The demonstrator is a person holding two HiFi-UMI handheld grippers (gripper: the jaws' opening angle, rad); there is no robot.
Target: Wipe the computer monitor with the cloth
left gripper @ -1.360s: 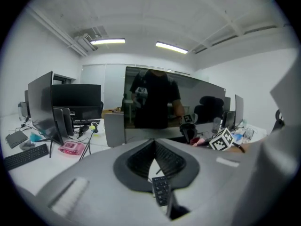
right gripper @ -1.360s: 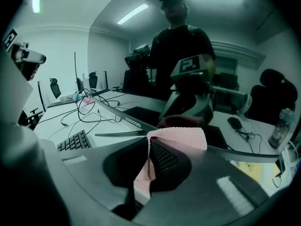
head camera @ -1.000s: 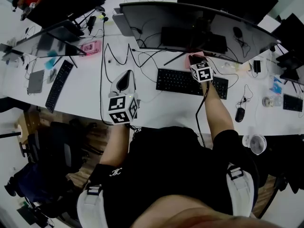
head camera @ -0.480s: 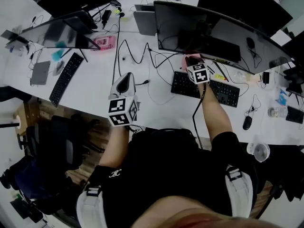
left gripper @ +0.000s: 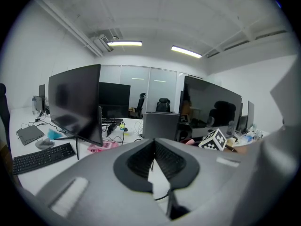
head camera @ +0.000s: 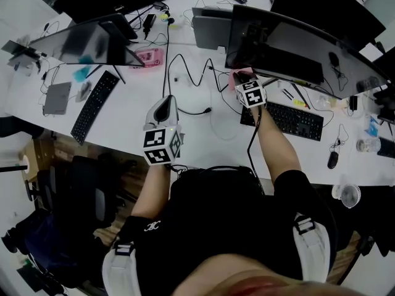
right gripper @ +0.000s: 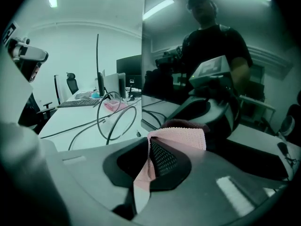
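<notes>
So the right claw (right gripper: 151, 149) is clamped on the pink cloth (right gripper: 181, 136), and the cloth sits right up against the curved monitor (head camera: 290, 42) at the screen's lower left corner. The left claw (left gripper: 151, 155) is closed with nothing in it, off to the monitor's left over the white counter (head camera: 129, 113).

Office; white desks (head camera: 139, 97), monitors (head camera: 290, 39), keyboards (head camera: 94, 106), swivel chairs (left gripper: 163, 103)
</notes>
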